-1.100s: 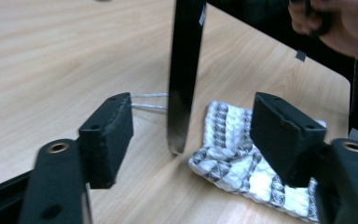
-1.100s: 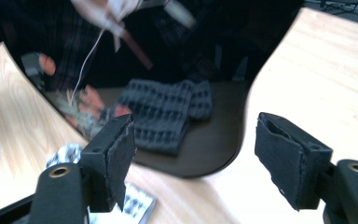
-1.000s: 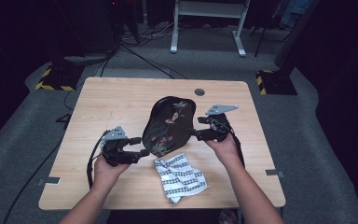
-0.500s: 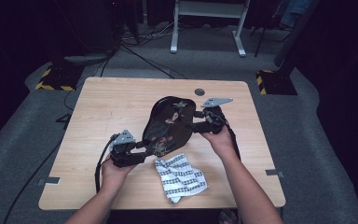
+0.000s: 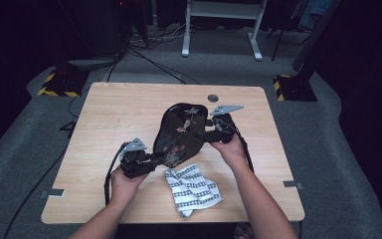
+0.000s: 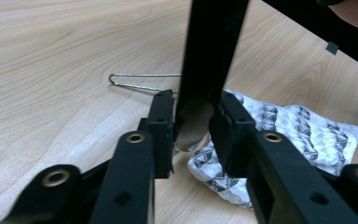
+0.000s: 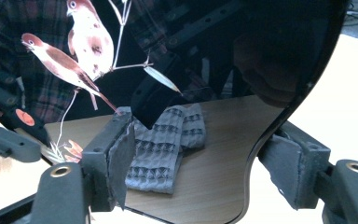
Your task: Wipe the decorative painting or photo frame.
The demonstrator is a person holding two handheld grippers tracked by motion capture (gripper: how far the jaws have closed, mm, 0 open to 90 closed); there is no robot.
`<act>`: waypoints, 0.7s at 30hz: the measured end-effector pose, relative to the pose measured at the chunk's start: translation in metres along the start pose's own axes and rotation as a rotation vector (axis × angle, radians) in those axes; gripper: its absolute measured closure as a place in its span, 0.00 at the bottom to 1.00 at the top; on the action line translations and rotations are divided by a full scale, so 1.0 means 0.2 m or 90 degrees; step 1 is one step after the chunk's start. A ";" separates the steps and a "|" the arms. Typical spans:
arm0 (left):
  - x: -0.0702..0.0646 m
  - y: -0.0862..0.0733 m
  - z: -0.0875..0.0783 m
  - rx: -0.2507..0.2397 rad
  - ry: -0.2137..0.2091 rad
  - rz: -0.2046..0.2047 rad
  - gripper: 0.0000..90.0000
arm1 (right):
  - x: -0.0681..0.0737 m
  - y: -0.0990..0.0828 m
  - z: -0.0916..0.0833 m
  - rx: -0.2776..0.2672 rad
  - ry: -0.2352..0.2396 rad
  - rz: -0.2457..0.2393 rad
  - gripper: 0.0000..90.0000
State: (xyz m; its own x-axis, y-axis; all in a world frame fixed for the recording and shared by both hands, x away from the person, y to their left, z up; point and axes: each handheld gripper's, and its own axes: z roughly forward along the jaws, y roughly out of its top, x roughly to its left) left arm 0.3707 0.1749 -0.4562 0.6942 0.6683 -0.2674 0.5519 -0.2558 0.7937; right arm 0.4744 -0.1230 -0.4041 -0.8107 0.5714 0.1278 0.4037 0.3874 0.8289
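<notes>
Wooden table (image 5: 114,114) carries everything; I take the black lacquered tray (image 5: 181,132) as my landmark. The tray, glossy and painted with birds and twigs, is tilted up off the table near its middle, one end toward me and low, the other end away and higher. My right gripper (image 5: 213,130) is at the tray's far right edge: in the right gripper view the jaws stand wide with the tray's rim between them, one pad (image 7: 121,158) lying against the glossy face, the other pad off the rim on the far side, so I cannot call it a firm grip. My left gripper (image 5: 149,159) is at the tray's near lower edge; its jaws have just been closing, and in the left gripper view the pads (image 6: 165,135) now stand clamped on the tray's thin edge. The patterned cloth (image 5: 193,189) lies crumpled just below the tray, toward me. A thin wire hook (image 6: 140,81) rests on the table just beyond the tray's gripped edge. Risks, as I judge them: the lacquer is slick and the left hold is narrow, so the tray may pivot or slip out if the right side is not seated; a dropped edge could strike the table and chip.
</notes>
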 end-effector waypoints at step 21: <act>0.02 0.05 0.00 0.009 -0.024 0.018 0.84 | -0.01 0.01 -0.06 -0.006 0.010 0.006 0.39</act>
State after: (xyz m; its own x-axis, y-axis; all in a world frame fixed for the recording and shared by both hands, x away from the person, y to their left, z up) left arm 0.3785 0.1746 -0.4484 0.7261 0.6341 -0.2657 0.5384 -0.2841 0.7934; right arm 0.4726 -0.1316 -0.3962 -0.8130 0.5641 0.1441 0.4076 0.3748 0.8327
